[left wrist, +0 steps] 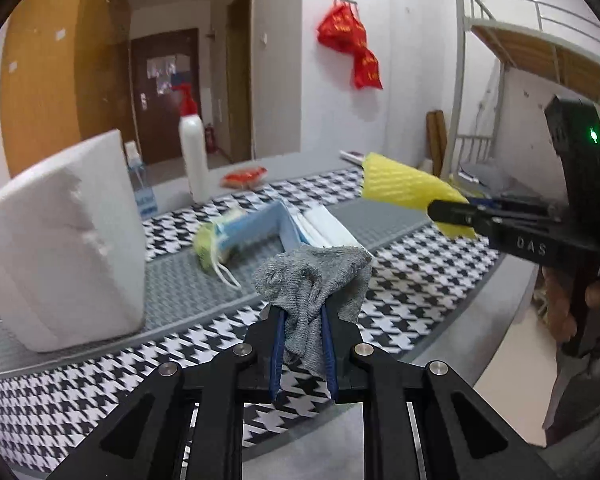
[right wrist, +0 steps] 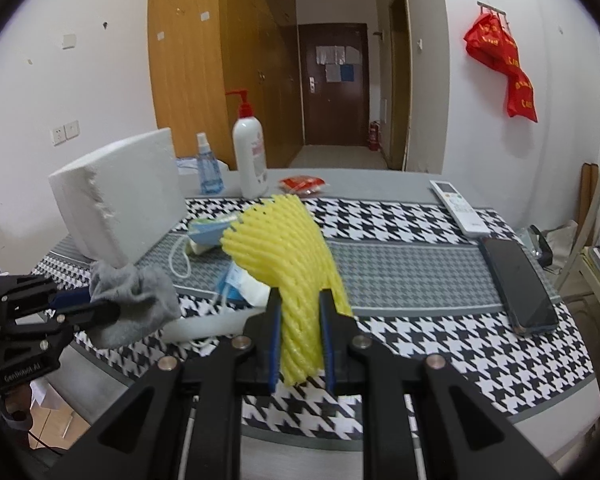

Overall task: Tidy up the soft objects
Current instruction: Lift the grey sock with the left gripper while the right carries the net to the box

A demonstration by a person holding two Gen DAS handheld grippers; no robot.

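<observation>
My left gripper is shut on a grey sock and holds it above the near edge of the houndstooth table mat. It also shows at the left of the right wrist view with the sock. My right gripper is shut on a yellow foam fruit net held above the mat. The net also shows in the left wrist view, with the right gripper at the right. Face masks and a blue mask box lie on the mat behind the sock.
A white foam block stands at the left of the mat. A white pump bottle and a blue spray bottle stand at the back. A remote and a dark phone lie at the right.
</observation>
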